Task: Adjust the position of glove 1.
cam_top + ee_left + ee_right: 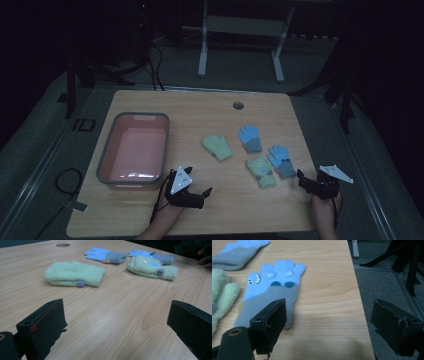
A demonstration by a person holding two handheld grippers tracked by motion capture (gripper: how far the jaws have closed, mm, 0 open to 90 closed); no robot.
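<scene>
Left gripper low over the worktop, fingers spread wide with bare wood between them; right gripper at the worktop's right edge, fingers likewise wide and empty, one of them just over the cuff of the nearer blue glove. Ahead of the left fingers lie two green mittens, well apart from them, and beyond those a second blue glove. Pink tub sits farther out, off to the left of the left fingers.
</scene>
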